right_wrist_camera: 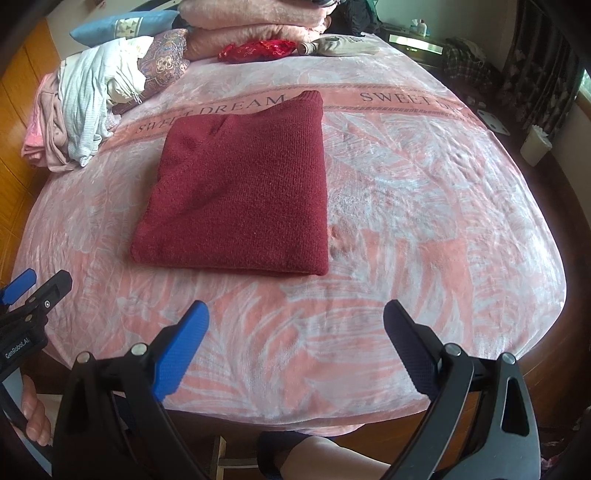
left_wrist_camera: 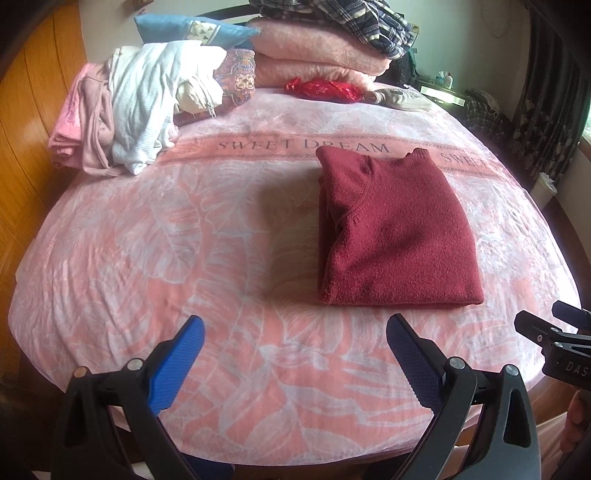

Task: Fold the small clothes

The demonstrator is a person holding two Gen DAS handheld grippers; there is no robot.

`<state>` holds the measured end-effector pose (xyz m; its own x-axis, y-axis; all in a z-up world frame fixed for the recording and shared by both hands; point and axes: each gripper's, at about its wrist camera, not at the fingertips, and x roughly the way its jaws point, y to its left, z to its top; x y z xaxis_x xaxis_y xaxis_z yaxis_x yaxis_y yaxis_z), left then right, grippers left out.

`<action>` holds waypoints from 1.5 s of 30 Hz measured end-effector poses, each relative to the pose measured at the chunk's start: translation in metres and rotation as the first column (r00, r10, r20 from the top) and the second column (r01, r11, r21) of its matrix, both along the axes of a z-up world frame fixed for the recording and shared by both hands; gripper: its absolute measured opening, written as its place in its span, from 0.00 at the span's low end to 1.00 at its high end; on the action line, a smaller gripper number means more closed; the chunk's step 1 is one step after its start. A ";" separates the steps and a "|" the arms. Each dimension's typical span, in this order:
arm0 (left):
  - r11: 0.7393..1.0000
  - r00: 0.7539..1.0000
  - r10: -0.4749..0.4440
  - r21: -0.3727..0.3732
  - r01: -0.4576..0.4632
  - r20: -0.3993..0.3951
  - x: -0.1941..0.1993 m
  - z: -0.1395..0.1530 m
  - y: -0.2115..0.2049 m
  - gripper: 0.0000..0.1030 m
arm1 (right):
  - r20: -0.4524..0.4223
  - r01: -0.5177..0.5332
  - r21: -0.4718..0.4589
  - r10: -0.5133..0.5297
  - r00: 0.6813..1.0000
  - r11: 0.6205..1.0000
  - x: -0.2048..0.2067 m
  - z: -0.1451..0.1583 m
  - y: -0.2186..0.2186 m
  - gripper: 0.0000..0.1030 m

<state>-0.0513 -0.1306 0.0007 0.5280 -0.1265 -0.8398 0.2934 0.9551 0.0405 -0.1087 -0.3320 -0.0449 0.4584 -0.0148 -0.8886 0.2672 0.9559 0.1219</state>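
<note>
Sweater point(right_wrist_camera: 236, 188) is folded flat, mid bed point(right_wrist_camera: 424, 221). Pile point(left_wrist_camera: 122, 122) far left is unfolded. Left claw point(left_wrist_camera: 295, 365) & right claw point(right_wrist_camera: 295, 354) are spread, empty.

Pink blanket point(left_wrist_camera: 184, 229) printed with pale leaves and the words SWEET DREAM, spread over the bed. At the far end, folded pink blankets point(left_wrist_camera: 314, 55) in a stack, with plaid cloth point(left_wrist_camera: 343, 18) on top. Beside the stack, a blue pillow point(left_wrist_camera: 192, 29) resting above a patterned cushion point(left_wrist_camera: 238, 79). In front of the stack, a shiny red bundle point(left_wrist_camera: 321, 88) and, just to its right, a beige cloth item point(right_wrist_camera: 347, 46). Dark flowered curtains point(left_wrist_camera: 546, 110) by the window on the right, with a small white bin point(right_wrist_camera: 535, 146) below. Orange wooden panels point(left_wrist_camera: 26, 129) along the left.
</note>
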 end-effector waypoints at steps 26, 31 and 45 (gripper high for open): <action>1.000 0.999 0.008 0.007 -0.008 -0.041 0.001 -0.010 -0.002 0.96 | -0.004 -0.026 -0.033 0.026 1.000 0.999 0.004 0.001 0.007 0.92; 1.000 0.999 0.009 0.013 -0.009 -0.031 0.001 -0.009 -0.003 0.96 | -0.012 -0.025 -0.033 0.025 1.000 0.999 0.005 -0.001 0.006 0.92; 1.000 0.999 0.000 0.003 0.000 -0.042 0.001 -0.009 -0.003 0.96 | -0.019 -0.025 -0.030 0.024 1.000 0.999 0.005 -0.003 0.005 0.92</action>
<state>-0.0501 -0.1336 -0.0083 0.4926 -0.1241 -0.8614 0.2945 0.9552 0.0307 -0.1036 -0.3272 -0.0477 0.4425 -0.0308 -0.8962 0.2455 0.9654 0.0880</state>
